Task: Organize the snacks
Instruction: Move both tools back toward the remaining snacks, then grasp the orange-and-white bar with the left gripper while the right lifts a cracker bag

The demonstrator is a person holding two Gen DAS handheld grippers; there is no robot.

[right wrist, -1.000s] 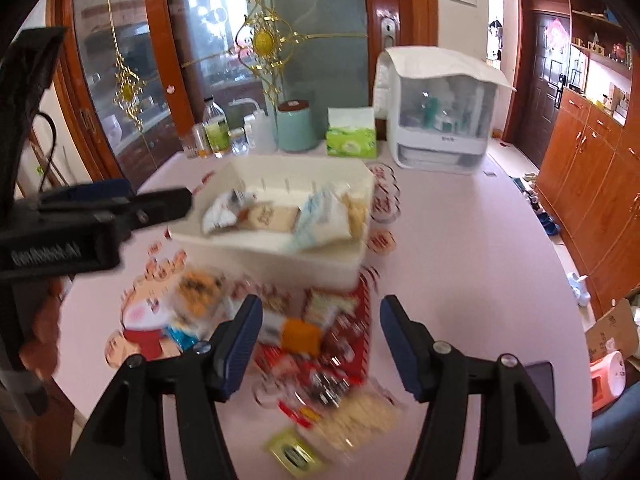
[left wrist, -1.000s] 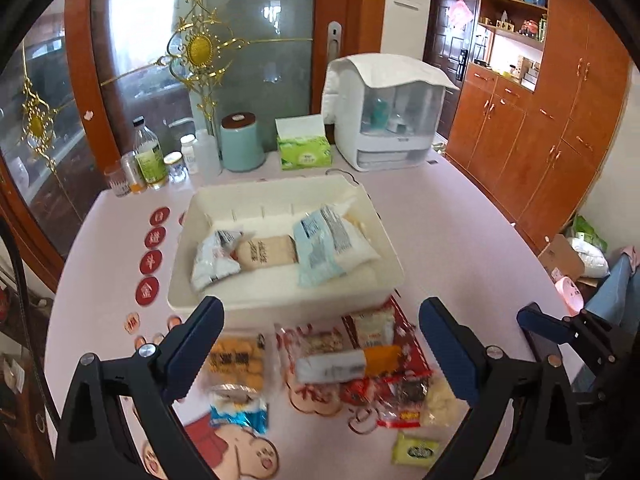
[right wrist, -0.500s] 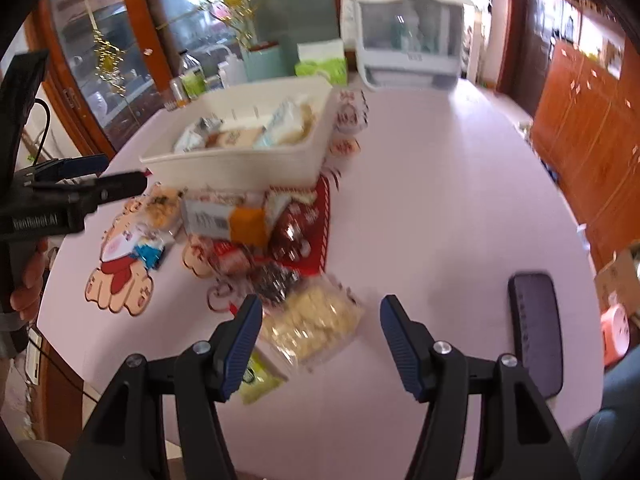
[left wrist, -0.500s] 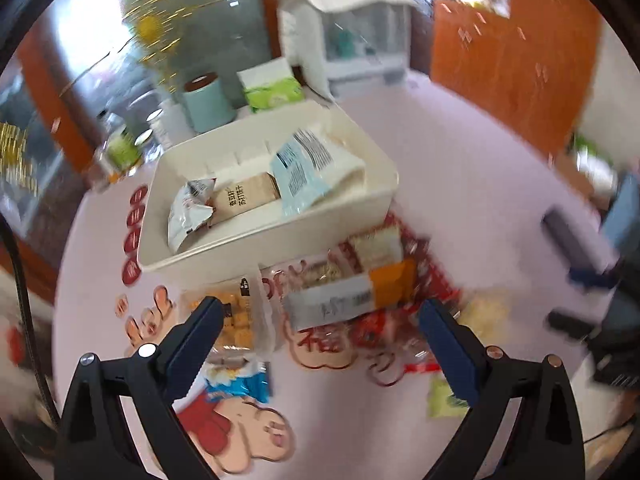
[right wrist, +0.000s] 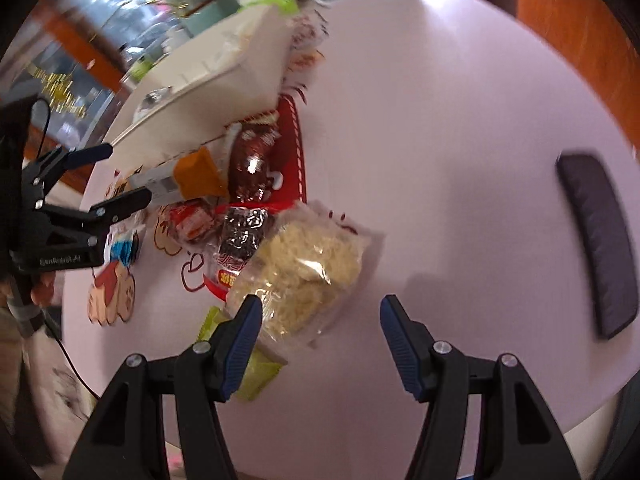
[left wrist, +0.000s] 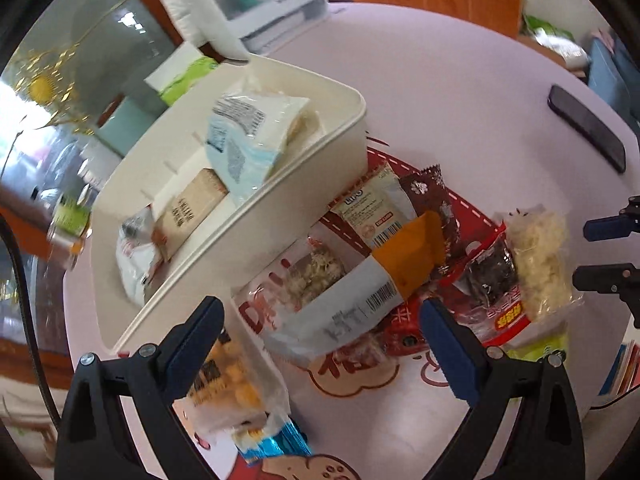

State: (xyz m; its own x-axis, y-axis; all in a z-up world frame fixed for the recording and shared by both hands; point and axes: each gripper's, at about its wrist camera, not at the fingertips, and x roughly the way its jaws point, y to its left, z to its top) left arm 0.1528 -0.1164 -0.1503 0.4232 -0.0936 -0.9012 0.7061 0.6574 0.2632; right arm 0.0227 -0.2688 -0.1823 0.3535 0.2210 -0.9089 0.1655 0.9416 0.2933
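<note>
A cream storage bin holds a pale blue pack, a brown bar and a silver pack. Loose snacks lie in front of it. My left gripper is open, its jaws on either side of a white-and-orange packet. My right gripper is open and low over a clear bag of pale yellow crackers, which also shows in the left wrist view. A green packet lies by its left finger. The left gripper shows at the left of the right wrist view.
A dark phone lies on the pink table at the right. Red, brown and dark snack packs lie between the bin and the crackers. A tissue box, a white dispenser and bottles stand behind the bin.
Both grippers have tilted and come down closer to the loose snacks. The left one now straddles the white-and-orange packet; the right one is over the cracker bag. Both stay open.
</note>
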